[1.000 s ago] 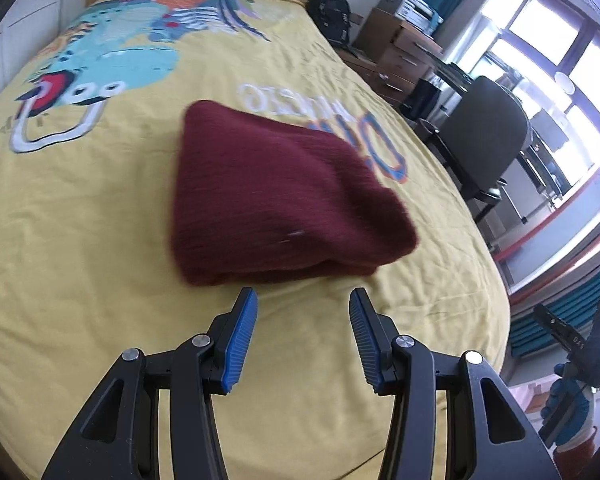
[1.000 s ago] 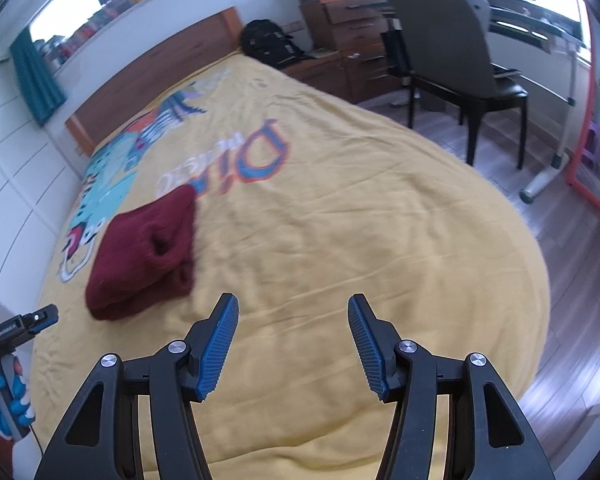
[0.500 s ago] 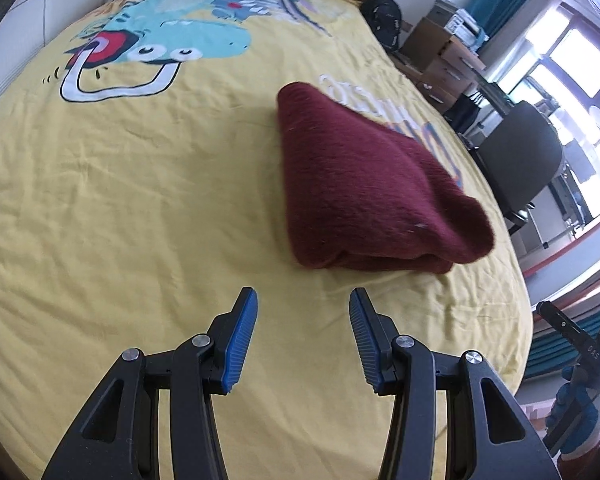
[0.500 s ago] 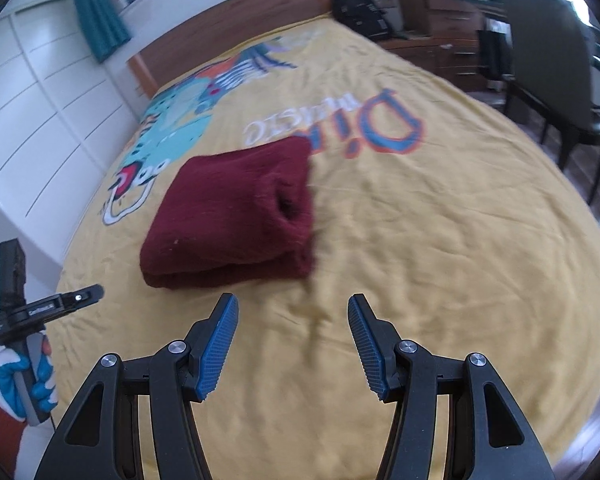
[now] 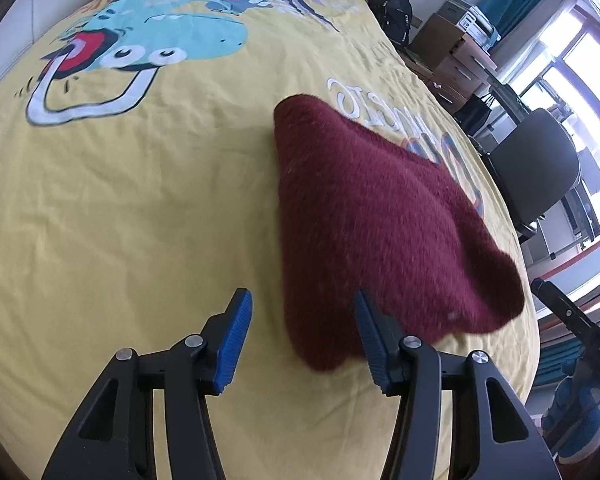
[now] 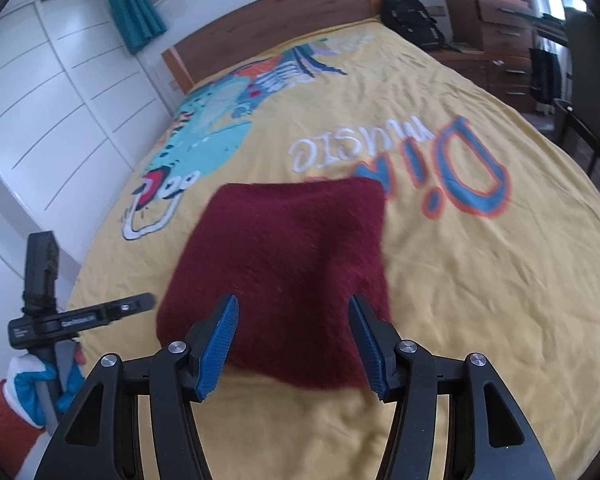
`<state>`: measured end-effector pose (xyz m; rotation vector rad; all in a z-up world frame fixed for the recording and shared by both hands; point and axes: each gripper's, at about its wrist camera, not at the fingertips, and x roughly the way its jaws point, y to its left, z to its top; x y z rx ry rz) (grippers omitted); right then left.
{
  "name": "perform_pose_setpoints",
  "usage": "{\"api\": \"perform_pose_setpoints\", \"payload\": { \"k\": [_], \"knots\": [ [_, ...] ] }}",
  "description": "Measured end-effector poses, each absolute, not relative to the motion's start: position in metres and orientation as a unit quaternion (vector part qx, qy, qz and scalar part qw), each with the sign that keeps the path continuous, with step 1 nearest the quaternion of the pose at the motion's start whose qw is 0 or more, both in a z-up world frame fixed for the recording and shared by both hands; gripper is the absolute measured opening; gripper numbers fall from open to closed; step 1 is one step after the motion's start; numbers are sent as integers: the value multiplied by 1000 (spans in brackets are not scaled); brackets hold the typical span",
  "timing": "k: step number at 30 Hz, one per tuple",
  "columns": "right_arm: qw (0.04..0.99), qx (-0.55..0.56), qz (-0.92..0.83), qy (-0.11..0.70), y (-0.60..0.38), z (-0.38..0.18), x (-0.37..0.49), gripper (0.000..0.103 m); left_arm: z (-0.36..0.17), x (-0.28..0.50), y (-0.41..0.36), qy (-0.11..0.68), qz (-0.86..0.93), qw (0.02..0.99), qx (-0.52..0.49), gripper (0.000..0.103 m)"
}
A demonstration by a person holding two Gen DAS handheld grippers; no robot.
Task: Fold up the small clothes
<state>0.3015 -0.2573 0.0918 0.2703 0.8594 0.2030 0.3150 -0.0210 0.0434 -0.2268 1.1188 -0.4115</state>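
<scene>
A folded dark red knit garment lies on the yellow printed bedspread. My left gripper hovers at its near left corner; the jaws are opening, and that corner shows between the blue pads without being pressed. My right gripper stands open over the near edge of the garment, its fingers either side of the fold, not gripping. Each view also catches the other gripper: the right gripper at the right edge, the left gripper at the left in a blue and white gloved hand.
A wooden headboard closes the far end of the bed. A black backpack and wooden drawers stand beside it, with a dark chair by the window. White wardrobe doors line the left wall.
Both grippers have come closer to the red garment, which now fills the lower middle of each view and reaches between the fingertips. The left jaws stand a little wider than before.
</scene>
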Motion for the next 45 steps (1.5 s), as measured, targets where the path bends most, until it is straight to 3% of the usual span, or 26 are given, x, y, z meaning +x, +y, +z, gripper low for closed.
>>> {"api": "perform_pose_setpoints", "payload": {
  "k": [9,13,24,26,32,39,43,45],
  "knots": [
    [866,131,80,475,-268,33,337,59,33,335,-35,530,-199,819,-95,48],
    [849,141,79,503,-278,6,337,59,29,342,-38,533,-203,816,-91,56],
    [871,140,69,465,-292,39,343,61,30,356,-49,533,-214,814,-87,61],
    [868,128,56,476,-293,34,349,65,28,359,-50,536,-215,812,-86,64],
    [844,151,75,510,-298,7,368,65,17,370,-52,544,-215,806,-89,74],
    [811,188,117,541,-302,-25,387,65,-1,382,-54,561,-232,788,-96,78],
    [796,231,148,540,-306,-34,391,52,-18,388,-49,583,-253,759,-142,79],
    [796,237,156,535,-306,-33,391,46,-23,390,-46,584,-274,745,-171,71]
  ]
}}
